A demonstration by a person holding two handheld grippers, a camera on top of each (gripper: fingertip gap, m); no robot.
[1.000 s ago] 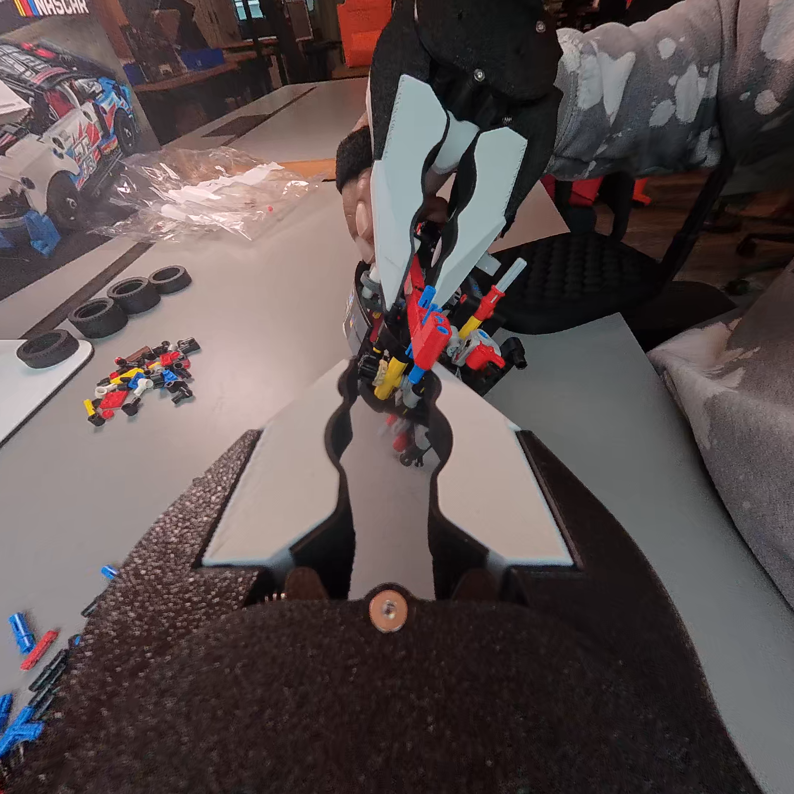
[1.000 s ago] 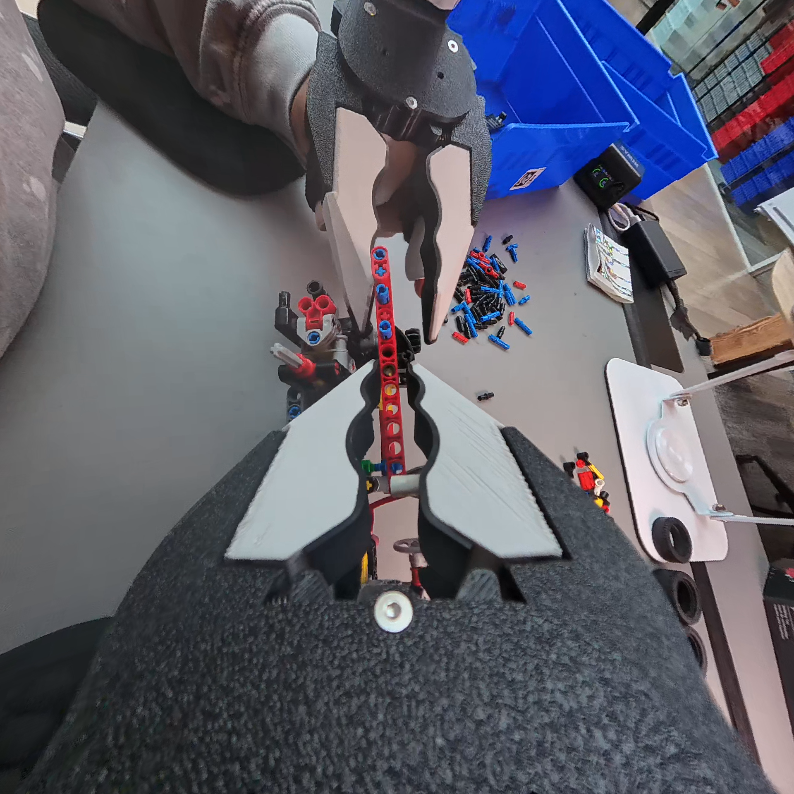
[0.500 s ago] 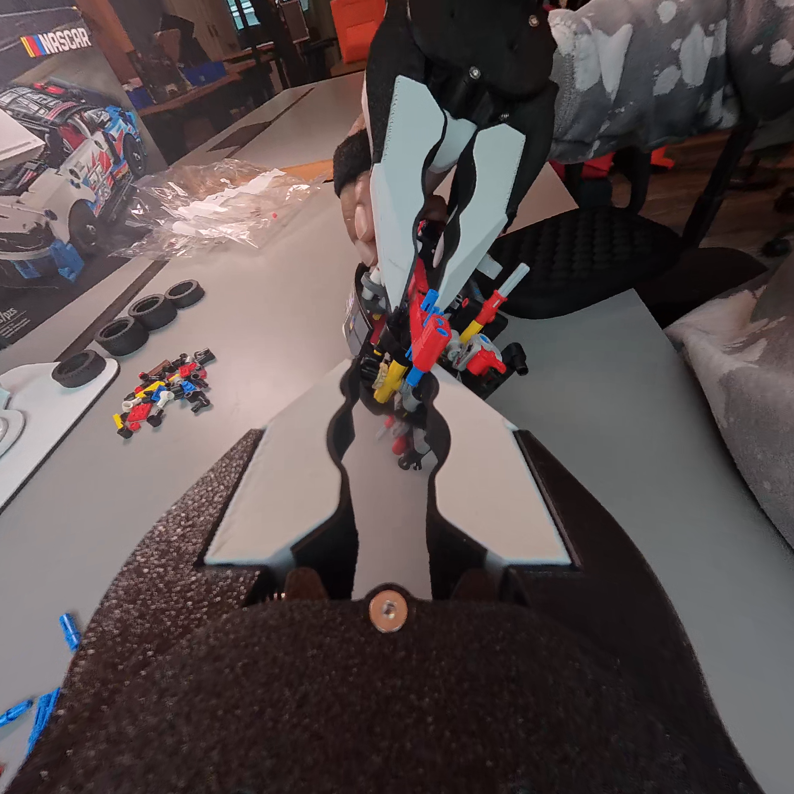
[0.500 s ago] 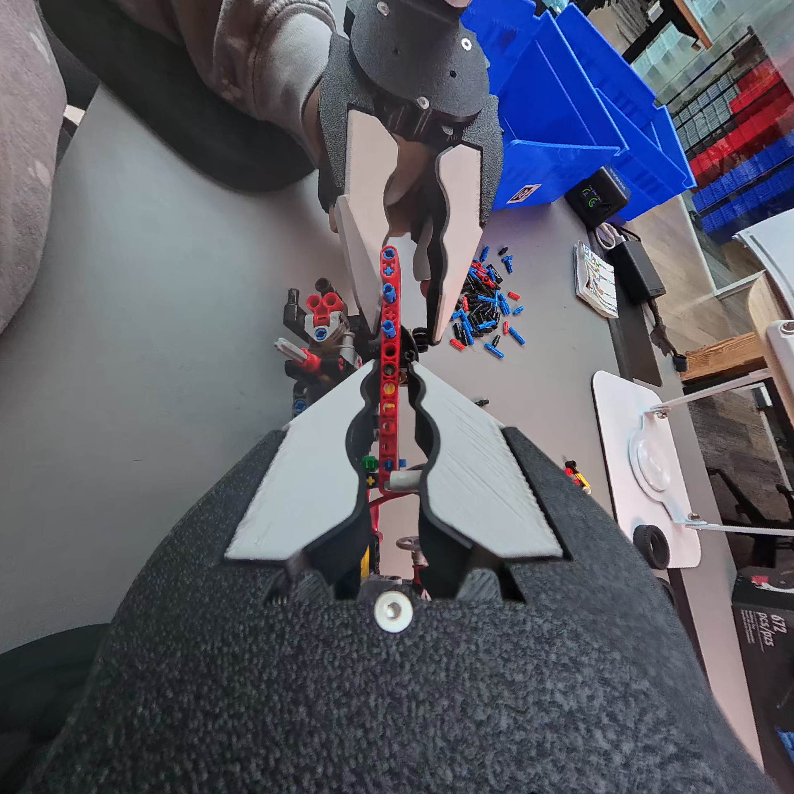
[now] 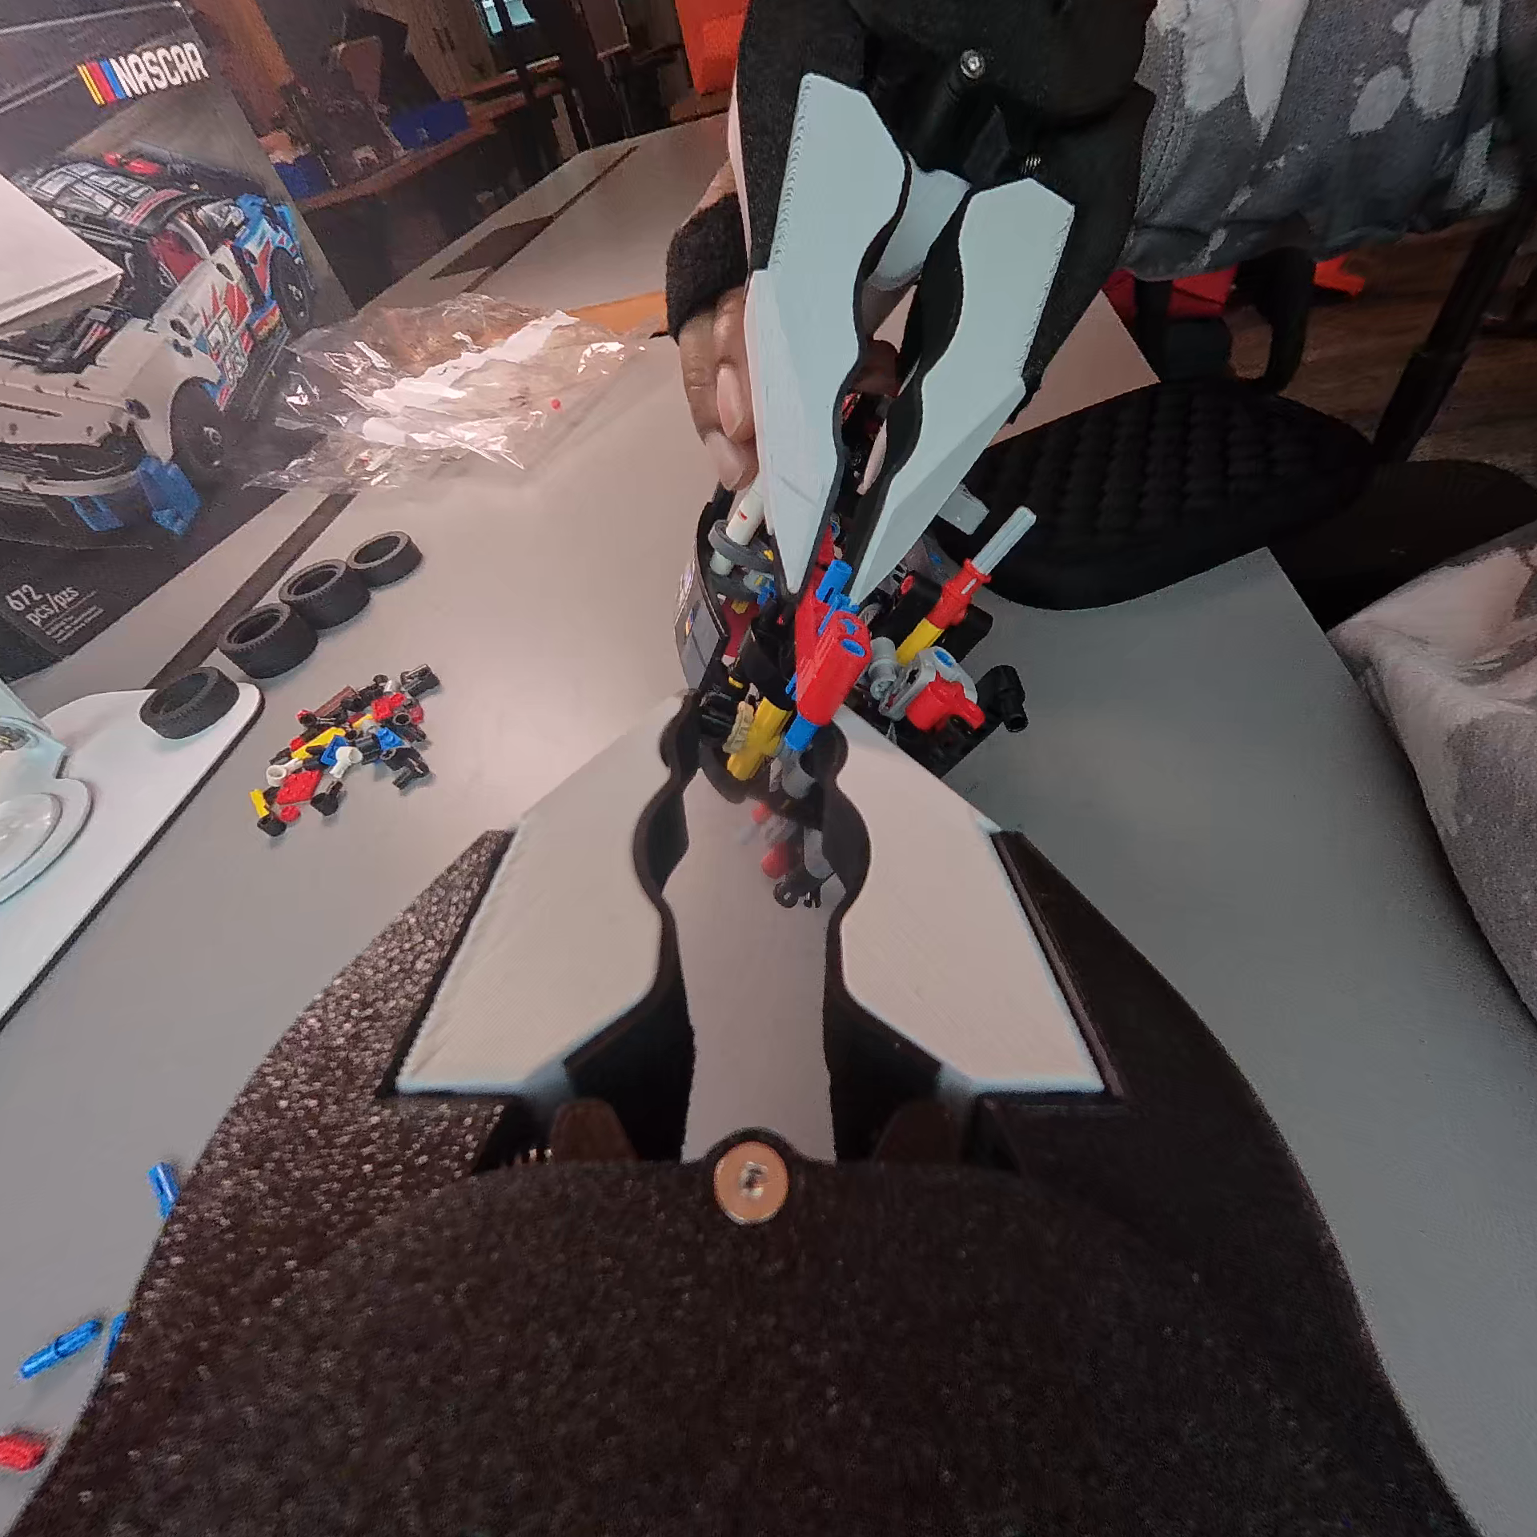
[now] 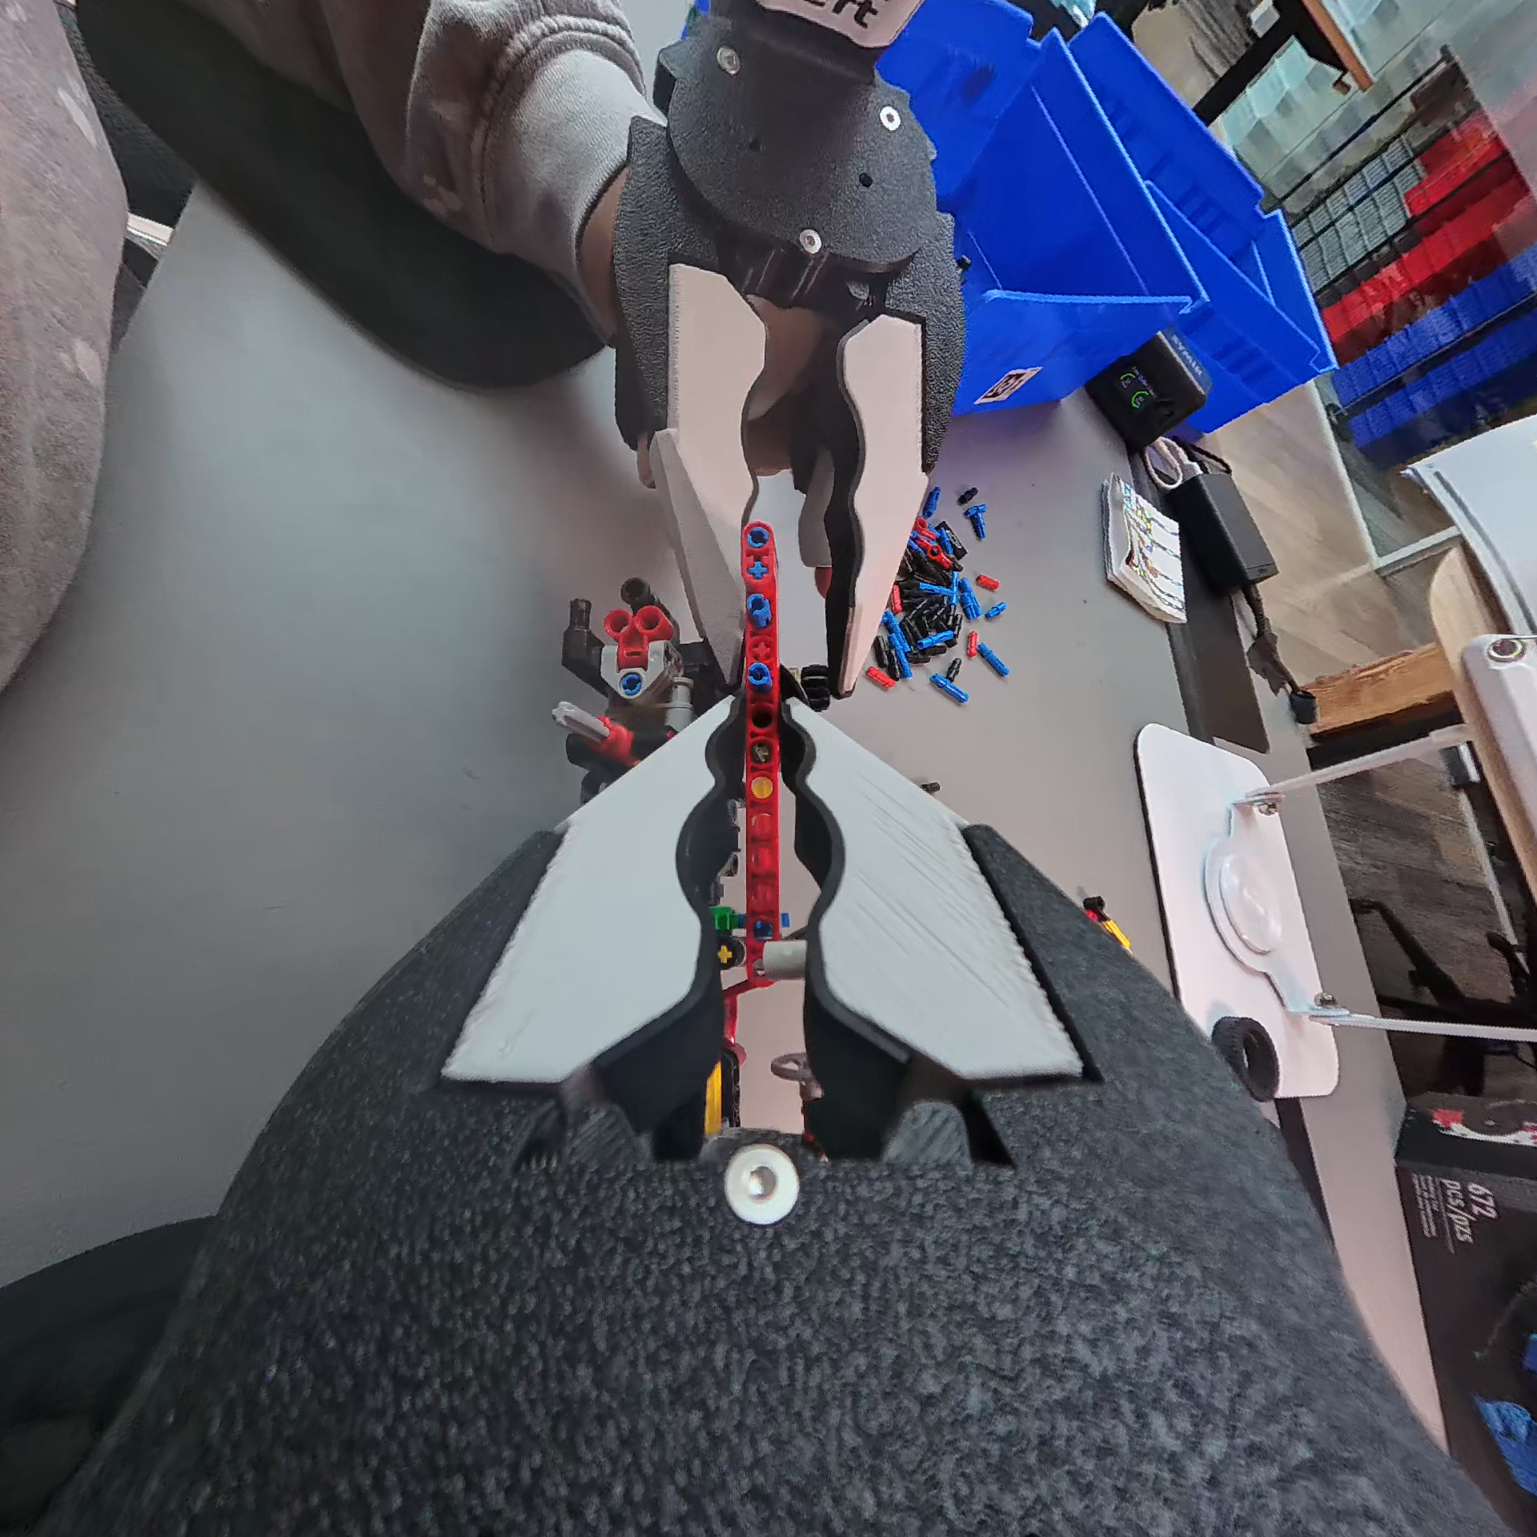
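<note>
A partly built toy brick assembly (image 5: pixel 915 690) of black, red, yellow and blue parts sits low over the grey table (image 5: pixel 541 582); it also shows in the right wrist view (image 6: pixel 636 657). My right gripper (image 6: pixel 761 711) is shut on its long red holed beam (image 6: pixel 758 632) and comes down from above in the left wrist view (image 5: pixel 827 582). My left gripper (image 5: pixel 761 724) has its fingertips on either side of the assembly's near end, which fills the gap. In the right wrist view it (image 6: pixel 790 678) faces me, jaws apart around the beam's far end.
Left of the assembly lie black tyres (image 5: pixel 324 590), a small pile of mixed parts (image 5: pixel 349 748), a clear plastic bag (image 5: pixel 449 391), a car-picture box (image 5: pixel 125 291) and a white pad (image 5: pixel 108 773). Pins (image 6: pixel 931 607), blue bins (image 6: pixel 1081 208) and a booklet (image 6: pixel 1144 549) lie beyond.
Both cameras have shifted slightly, so the table items sit differently in frame. Both grippers stay on the assembly with the same jaw widths.
</note>
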